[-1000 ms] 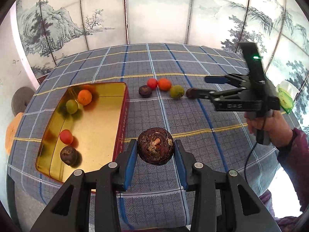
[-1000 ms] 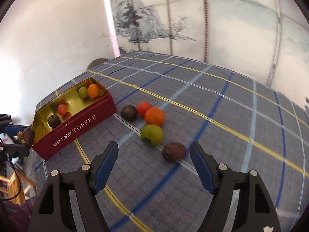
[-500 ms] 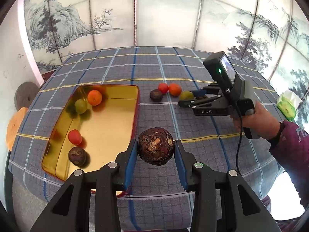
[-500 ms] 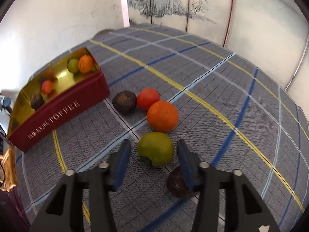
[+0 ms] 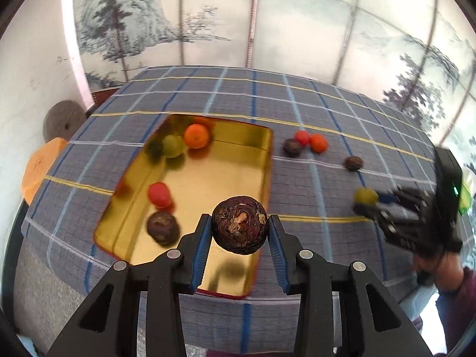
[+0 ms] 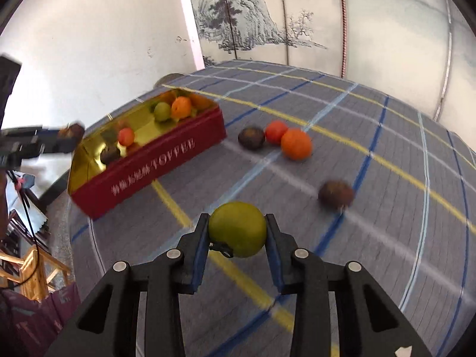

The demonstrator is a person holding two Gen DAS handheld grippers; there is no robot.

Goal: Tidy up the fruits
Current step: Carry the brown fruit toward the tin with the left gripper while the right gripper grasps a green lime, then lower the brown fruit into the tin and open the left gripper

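Your left gripper (image 5: 239,232) is clamping a dark fruit (image 5: 239,228) above the gold tin (image 5: 238,175); your right gripper (image 6: 236,233) is clamping a green fruit (image 6: 237,228). Releasing high risks bouncing out.

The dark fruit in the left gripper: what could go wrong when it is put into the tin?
The dark fruit is round and held only at its sides, near the golden tin's right wall; released there, it might roll out or hit the brown fruit. The right gripper brings a green fruit too, so the grippers might collide.
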